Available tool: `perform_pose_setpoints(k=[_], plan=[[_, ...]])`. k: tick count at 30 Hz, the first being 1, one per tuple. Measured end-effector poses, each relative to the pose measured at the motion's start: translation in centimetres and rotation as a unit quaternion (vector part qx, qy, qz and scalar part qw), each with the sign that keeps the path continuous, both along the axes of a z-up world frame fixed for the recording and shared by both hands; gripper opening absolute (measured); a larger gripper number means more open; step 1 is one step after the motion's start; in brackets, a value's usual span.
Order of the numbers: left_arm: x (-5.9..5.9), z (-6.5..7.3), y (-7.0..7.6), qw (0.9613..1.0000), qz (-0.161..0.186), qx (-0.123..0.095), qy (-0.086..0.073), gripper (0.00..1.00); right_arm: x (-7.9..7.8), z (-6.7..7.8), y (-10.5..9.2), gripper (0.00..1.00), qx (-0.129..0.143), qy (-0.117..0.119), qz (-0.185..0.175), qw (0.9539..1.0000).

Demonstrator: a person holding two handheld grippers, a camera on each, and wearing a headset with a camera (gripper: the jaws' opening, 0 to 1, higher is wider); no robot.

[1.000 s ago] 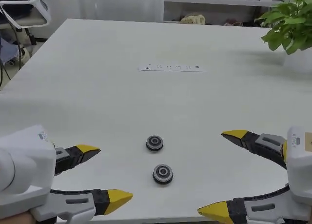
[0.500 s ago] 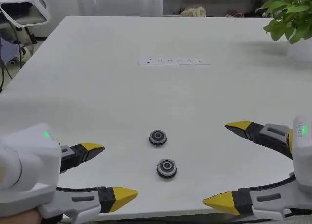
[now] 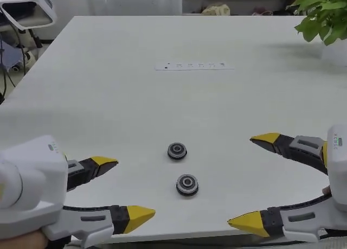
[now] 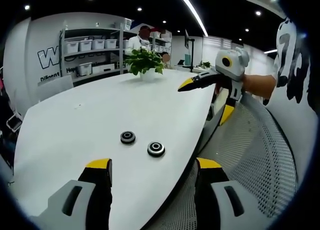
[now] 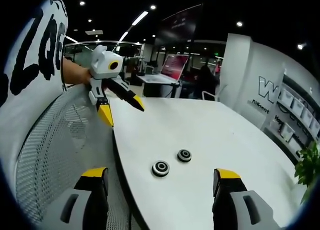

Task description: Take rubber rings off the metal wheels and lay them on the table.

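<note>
**Head view.** Two metal wheels lie flat on the white table [image 3: 162, 108], each with its dark rubber ring [image 3: 179, 185] still on the rim. The left gripper [image 3: 129, 186] and the right gripper [image 3: 246, 180] both have their jaws spread wide and empty, with the yellow tips turned inward. The near wheel [image 3: 187, 184] lies between the two pairs of tips, apart from all four. The far wheel [image 3: 177, 151] lies just beyond it, level with the upper jaw tips. A white strip [image 3: 194, 66] lies well beyond the jaws, and a potted plant [image 3: 322, 13] stands at the far right corner.

**Left gripper view.** The left gripper [image 4: 153, 164] has its jaws released, with nothing between them. The near wheel [image 4: 156, 149] lies ahead of the gap, about midway between the tips. The far wheel [image 4: 128, 137] lies beside it, toward the left jaw. Neither wheel touches a jaw. The right gripper [image 4: 205, 102] is held over the table edge, beyond the right jaw, and is also open.

**Right gripper view.** The right gripper [image 5: 161, 173] has its jaws parted and holds nothing. The near wheel [image 5: 160, 168] lies ahead of the gap's middle. The far wheel [image 5: 184, 155] lies past it, toward the right jaw. The left gripper [image 5: 122, 112] shows beyond the left jaw, with its jaws apart.
</note>
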State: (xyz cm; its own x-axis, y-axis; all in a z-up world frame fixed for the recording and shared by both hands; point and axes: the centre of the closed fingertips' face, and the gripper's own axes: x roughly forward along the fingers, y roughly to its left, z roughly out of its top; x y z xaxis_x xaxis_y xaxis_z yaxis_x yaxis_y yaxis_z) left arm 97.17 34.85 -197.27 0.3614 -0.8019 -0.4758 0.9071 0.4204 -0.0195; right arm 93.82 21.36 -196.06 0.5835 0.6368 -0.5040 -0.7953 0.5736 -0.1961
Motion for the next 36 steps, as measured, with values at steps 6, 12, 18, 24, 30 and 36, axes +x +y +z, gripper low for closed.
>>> perform_pose_setpoints(k=[6,12,18,24,30,36], plan=[[0.0,0.0,0.0,1.0,-0.002,0.001,-0.001,0.66,0.1,0.8,0.3,0.89,0.016,-0.005,-0.004,0.9999],[-0.1,0.0,0.0,1.0,-0.005,0.004,-0.001,0.67,0.5,1.8,0.0,0.92,0.05,-0.006,-0.018,0.9986],[-0.1,-0.1,0.0,0.9999,-0.009,0.008,0.0,0.69,0.7,2.2,-0.3,0.96,0.074,0.006,-0.026,0.9969],[-0.3,-0.2,0.0,0.9998,-0.014,0.014,0.0,0.7,0.6,2.2,-0.2,0.97,0.085,0.014,-0.021,0.9961],[-0.2,0.7,-0.1,0.9995,-0.024,0.003,-0.022,0.69,0.7,2.5,-0.4,0.98,0.102,0.024,-0.021,0.9943],[-0.2,1.1,-0.5,0.9993,-0.031,0.008,-0.018,0.74,0.8,2.2,-0.4,0.99,0.094,0.031,-0.016,0.9949]])
